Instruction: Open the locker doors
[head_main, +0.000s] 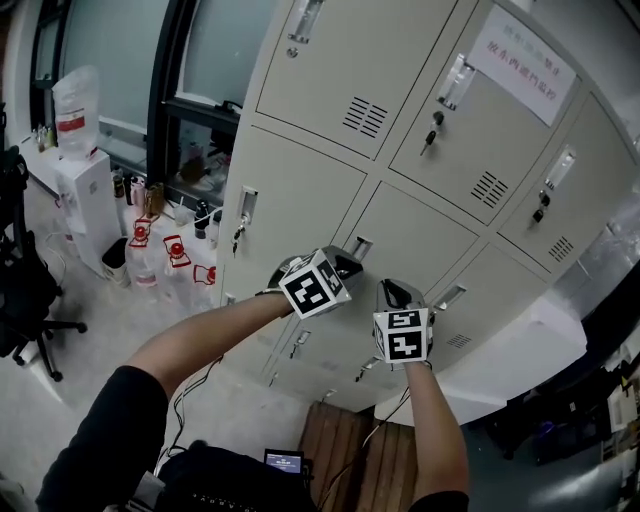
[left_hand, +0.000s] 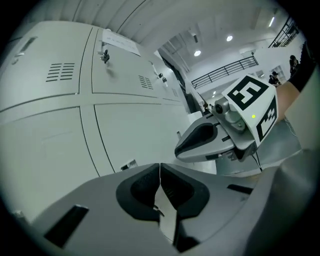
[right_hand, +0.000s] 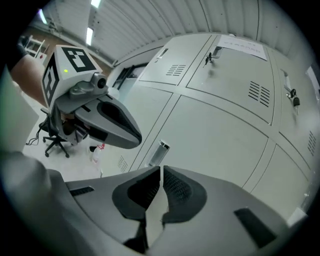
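While both claws are held up before the lockers (head_main: 300, 180), every door that can be seen is found shut. The left claw (head_main: 345, 264) is seen with its jaws pressed together and nothing between them, and the right claw (head_main: 393, 292) is likewise closed and empty. They are held side by side, near each other but apart, with the left placed slightly higher in the head view, and both tips are pointed at the middle door (head_main: 415, 235) of the middle row. Neither claw can be seen touching that door. A recessed handle (head_main: 360, 247) is set at the door's left edge, just beside the left claw's tip. Keys (head_main: 432, 130) are seen hanging in the locks of several doors, and vent slots (head_main: 365, 117) are cut near a corner of the doors. A paper notice (head_main: 520, 62) is stuck on the upper middle door. To the left of the lockers, a dispenser (head_main: 82, 195) is stood on the floor (head_main: 90, 350) by the window, red-labelled bottles (head_main: 177, 252) are gathered near the lockers' foot, and a black chair (head_main: 25, 290) is caught at the left edge of the head view.
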